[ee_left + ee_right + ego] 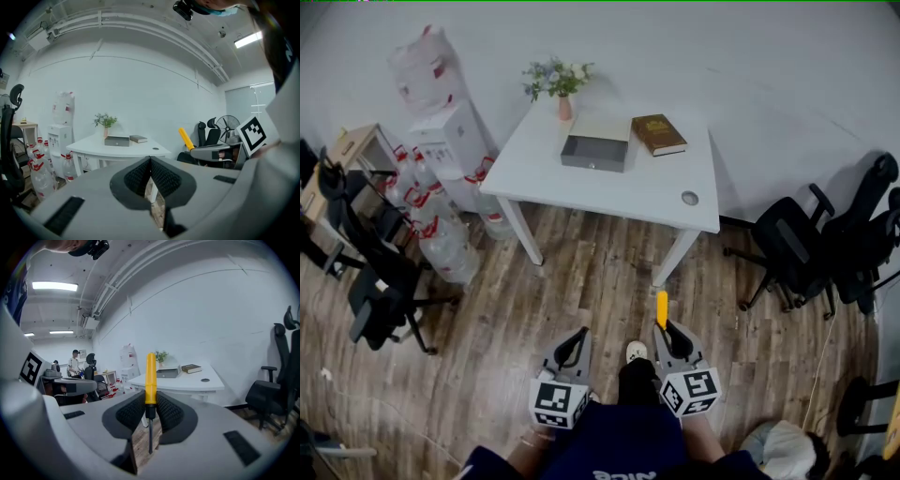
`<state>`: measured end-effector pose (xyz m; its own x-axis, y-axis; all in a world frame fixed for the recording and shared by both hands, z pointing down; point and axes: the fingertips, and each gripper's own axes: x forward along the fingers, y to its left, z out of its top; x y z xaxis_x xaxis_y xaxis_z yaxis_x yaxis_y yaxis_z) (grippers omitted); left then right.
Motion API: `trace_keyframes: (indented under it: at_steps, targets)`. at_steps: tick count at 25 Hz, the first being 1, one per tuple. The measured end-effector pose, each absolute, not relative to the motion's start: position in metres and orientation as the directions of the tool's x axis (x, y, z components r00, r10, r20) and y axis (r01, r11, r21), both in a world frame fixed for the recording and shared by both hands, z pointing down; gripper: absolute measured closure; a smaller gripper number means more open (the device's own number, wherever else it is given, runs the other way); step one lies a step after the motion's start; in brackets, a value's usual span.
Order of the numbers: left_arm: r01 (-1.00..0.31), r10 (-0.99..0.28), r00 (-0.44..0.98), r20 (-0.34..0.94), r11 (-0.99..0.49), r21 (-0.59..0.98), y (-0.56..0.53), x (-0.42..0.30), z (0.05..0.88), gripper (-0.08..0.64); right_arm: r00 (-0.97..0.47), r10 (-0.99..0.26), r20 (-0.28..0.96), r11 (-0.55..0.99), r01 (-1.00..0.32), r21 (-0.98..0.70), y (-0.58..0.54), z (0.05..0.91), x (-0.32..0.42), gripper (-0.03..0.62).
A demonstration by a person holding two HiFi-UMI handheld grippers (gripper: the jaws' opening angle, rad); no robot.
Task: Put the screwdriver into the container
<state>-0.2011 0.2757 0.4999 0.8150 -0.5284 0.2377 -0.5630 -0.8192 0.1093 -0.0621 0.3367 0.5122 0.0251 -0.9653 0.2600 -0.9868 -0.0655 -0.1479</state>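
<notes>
My right gripper [666, 330] [150, 408] is shut on a screwdriver [150, 380] with a yellow handle and dark metal shaft; the handle [662, 308] sticks forward past the jaws. The left gripper [578, 339] [150, 174] is shut with nothing between its pads. Both hang low over the wooden floor in front of the person. The grey open container [596, 153] [168, 373] [117, 141] lies on the white table [675, 192] ahead, well beyond both grippers.
A brown book [658, 133], a vase of flowers [560, 82] and a cable hole [690, 198] are on the table. Black office chairs [797, 246] stand right, another chair [380, 291] left. Water bottles [441, 234] and a dispenser [450, 141] crowd the table's left side.
</notes>
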Motion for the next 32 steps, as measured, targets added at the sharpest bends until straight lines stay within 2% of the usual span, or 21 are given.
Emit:
trace_keyframes:
  at_steps: [14, 27, 32]
  targets:
    - [-0.663, -0.637, 0.746, 0.197, -0.738, 0.124, 0.175, -0.06, 0.478, 0.543, -0.091, -0.964, 0.249, 0.064, -0.991, -0.115, 0.224, 0.495, 0.089, 0.503]
    - [-0.692, -0.656, 0.718, 0.231, -0.709, 0.139, 0.136, -0.015, 0.493, 0.543, -0.134, -0.958, 0.253, 0.094, -0.982, -0.166, 0.189, 0.506, 0.131, 0.503]
    - [-0.67, -0.631, 0.738, 0.238, -0.728, 0.145, 0.1, 0.0, 0.502, 0.543, -0.109, -0.958, 0.266, 0.065, -0.984, -0.167, 0.16, 0.514, 0.142, 0.503]
